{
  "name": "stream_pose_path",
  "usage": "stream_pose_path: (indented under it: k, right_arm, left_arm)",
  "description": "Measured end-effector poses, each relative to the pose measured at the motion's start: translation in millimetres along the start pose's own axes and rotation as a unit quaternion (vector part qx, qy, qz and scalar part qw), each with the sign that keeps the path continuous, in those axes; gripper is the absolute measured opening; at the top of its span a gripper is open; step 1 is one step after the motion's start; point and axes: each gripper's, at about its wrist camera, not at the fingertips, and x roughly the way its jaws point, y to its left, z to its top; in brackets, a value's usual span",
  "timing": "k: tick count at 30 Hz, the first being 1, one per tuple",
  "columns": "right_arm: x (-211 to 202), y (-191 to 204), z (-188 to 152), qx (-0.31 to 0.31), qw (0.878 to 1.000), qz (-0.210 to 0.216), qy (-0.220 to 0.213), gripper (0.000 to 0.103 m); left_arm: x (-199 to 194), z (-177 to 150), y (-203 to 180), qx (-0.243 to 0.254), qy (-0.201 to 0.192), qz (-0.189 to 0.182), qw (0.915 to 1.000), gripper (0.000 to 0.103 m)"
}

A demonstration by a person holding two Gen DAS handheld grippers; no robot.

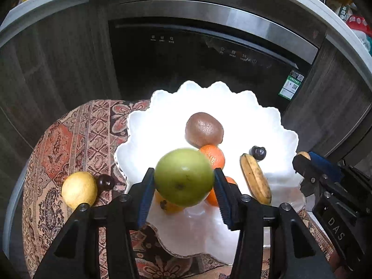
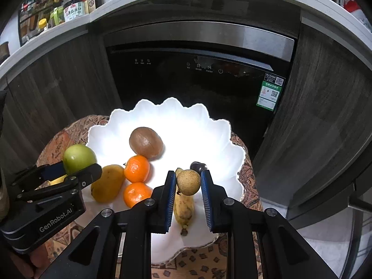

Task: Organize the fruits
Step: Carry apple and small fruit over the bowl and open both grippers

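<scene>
A white scalloped bowl [image 1: 144, 125] [image 2: 111, 125] holds a kiwi [image 1: 204, 129] [image 2: 146, 142], two oranges [image 2: 136, 168], a mango [image 2: 107, 183], a small banana [image 1: 255, 178] [image 2: 183, 207] and a dark plum [image 1: 257, 152] [image 2: 198, 165]. My left gripper [image 1: 183, 179] [image 2: 76, 171] is shut on a green apple [image 1: 184, 177] [image 2: 79, 158], above the bowl's near left side. My right gripper [image 2: 187, 182] [image 1: 302, 160] is shut on a small brown round fruit [image 2: 188, 182] above the banana.
A lemon [image 1: 79, 189] and a dark cherry-like fruit [image 1: 105, 181] lie on the patterned cloth [image 1: 69, 144] left of the bowl. A dark dishwasher front [image 1: 186, 65] stands behind the small round table. Bottles [image 2: 69, 4] stand on the counter above.
</scene>
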Motion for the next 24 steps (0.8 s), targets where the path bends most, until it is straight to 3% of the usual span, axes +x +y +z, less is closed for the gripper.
stream_pose_path:
  k: [2, 5, 8, 10, 13, 24]
  right_arm:
    - [-0.5, 0.0, -0.5, -0.001, 1.0, 0.0, 0.0, 0.024]
    - [-0.9, 0.3, -1.0, 0.0, 1.0, 0.0, 0.002, 0.03]
    - [-3.6, 0.6, -1.1, 0.002, 1.0, -0.002, -0.002, 0.044]
    - [-6.7, 1.2, -0.7, 0.003, 1.0, -0.006, -0.008, 0.06]
    - [-12.0, 2.1, 0.2, 0.007, 1.0, -0.02, -0.016, 0.073]
    - [-29.2, 13.8, 1.2, 0.005, 0.999, -0.031, -0.025, 0.08]
  left_arm:
    - [-5.0, -0.2, 0.4, 0.001, -0.013, 0.011, 0.9998, 0.072]
    - [-10.1, 1.9, 2.4, 0.002, -0.02, 0.018, 0.9996, 0.074]
    - [-14.3, 2.9, 3.8, 0.006, -0.022, 0.024, 0.9994, 0.075]
    - [-17.5, 2.7, 5.8, 0.005, -0.023, 0.026, 0.9994, 0.077]
    - [-23.0, 1.7, 9.7, -0.002, -0.026, 0.03, 0.9992, 0.085]
    - [-45.8, 0.2, 22.7, -0.011, -0.043, 0.041, 0.9982, 0.095]
